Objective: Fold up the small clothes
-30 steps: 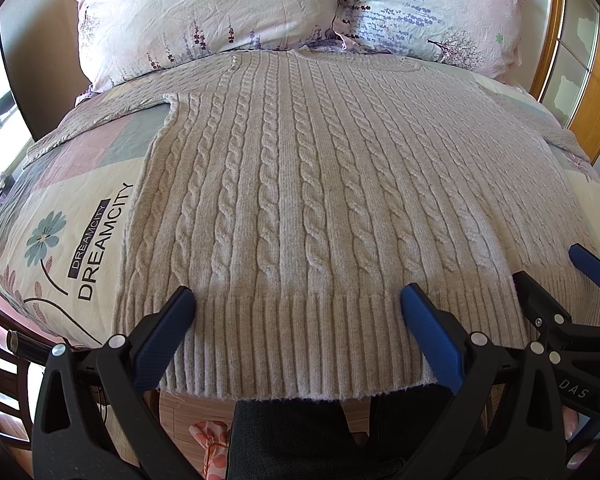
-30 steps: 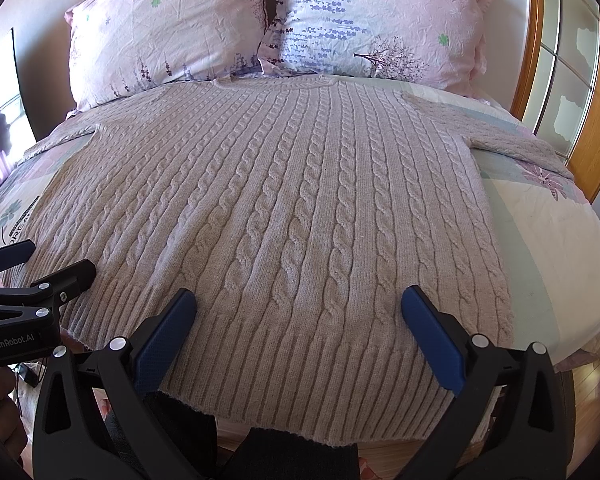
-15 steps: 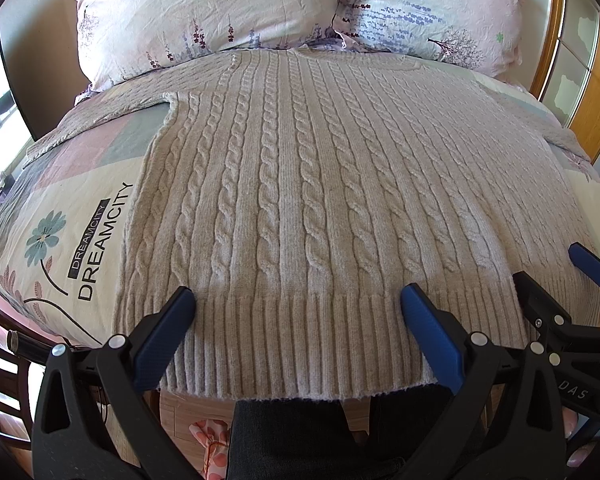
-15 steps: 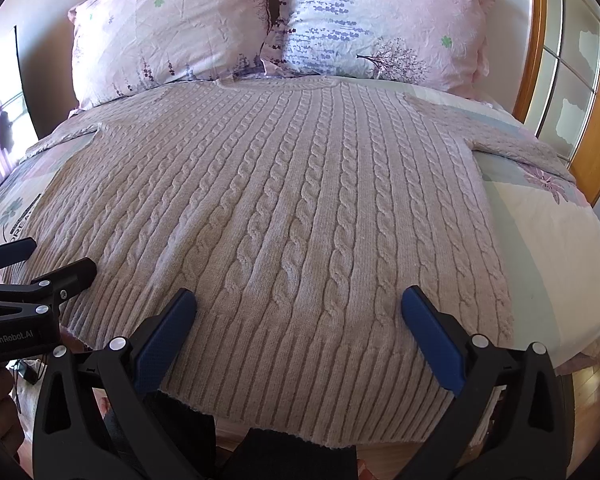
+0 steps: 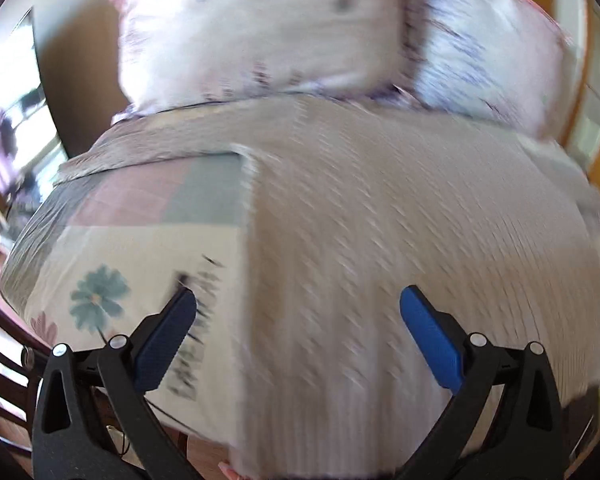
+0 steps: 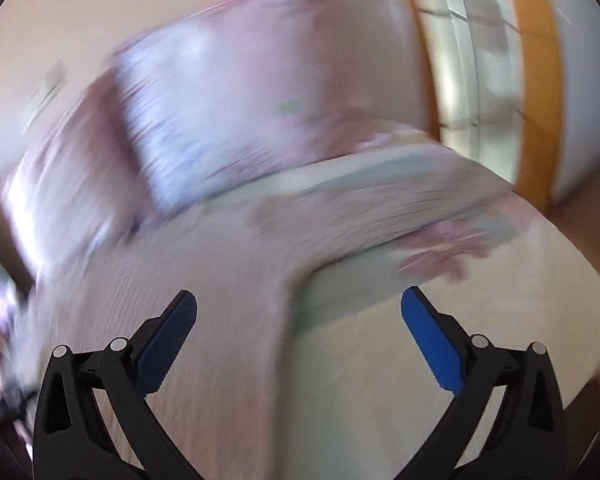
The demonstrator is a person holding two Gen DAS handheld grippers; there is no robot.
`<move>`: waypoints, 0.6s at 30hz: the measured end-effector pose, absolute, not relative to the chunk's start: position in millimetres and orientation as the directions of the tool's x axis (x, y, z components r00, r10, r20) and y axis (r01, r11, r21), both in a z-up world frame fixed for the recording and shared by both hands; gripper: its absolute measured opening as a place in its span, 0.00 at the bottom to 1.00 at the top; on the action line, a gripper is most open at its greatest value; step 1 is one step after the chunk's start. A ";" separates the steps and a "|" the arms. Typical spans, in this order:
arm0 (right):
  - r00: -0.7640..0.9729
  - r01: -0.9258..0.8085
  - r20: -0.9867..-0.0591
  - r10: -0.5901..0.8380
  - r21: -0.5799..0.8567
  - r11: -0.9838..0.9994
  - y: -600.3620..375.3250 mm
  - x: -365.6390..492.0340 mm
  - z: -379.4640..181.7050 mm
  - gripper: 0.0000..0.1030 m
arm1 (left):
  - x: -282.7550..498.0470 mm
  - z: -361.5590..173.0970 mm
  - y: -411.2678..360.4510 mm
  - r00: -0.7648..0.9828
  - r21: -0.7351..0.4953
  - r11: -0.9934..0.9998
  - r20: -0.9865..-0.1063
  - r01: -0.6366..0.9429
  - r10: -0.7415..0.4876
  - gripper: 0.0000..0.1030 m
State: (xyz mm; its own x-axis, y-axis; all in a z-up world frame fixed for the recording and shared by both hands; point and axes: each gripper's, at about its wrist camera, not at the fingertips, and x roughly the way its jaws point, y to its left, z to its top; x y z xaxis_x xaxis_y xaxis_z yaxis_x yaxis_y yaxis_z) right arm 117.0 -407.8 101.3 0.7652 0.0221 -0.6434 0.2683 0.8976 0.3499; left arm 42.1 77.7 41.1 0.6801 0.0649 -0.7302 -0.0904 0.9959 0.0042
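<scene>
left gripper [image 5: 298, 300] apart — over sweater [image 5: 400, 240] left edge | right gripper [image 6: 298, 300] apart — right edge, bedsheet [image 6: 480, 340] beside

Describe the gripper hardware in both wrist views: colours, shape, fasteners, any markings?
Both match. The left gripper and right gripper each have two matte black, angular arms with triangular cut-outs and round silver fasteners at the joints. The jaws carry blue, elongated pads; the left-hand pad in each view looks darker and shows a fine dotted texture. No cables, sleeves or legible markings are visible at this moment; the background is motion-blurred.
</scene>
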 end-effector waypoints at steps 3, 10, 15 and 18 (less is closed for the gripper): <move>0.734 0.473 -0.679 -0.009 0.502 0.724 -501.4 151.4 81.4 0.69 | 69.8 51.7 134.9 0.676 -0.164 0.973 -0.737 -0.160 -0.013 0.98; 0.644 0.710 -0.755 -0.123 0.530 0.464 -609.8 199.0 31.9 0.48 | 113.3 37.9 216.9 0.636 -0.303 0.919 -0.768 -0.252 -0.079 0.98; 0.641 0.727 -0.756 -0.130 0.545 0.418 -629.6 224.3 17.9 0.34 | 125.2 20.5 247.1 0.600 -0.280 0.901 -0.799 -0.331 -0.028 0.98; 0.630 0.741 -0.760 -0.160 0.528 0.415 -643.1 218.7 17.8 0.09 | 121.9 27.4 256.9 0.655 -0.247 0.907 -0.755 -0.339 0.039 0.98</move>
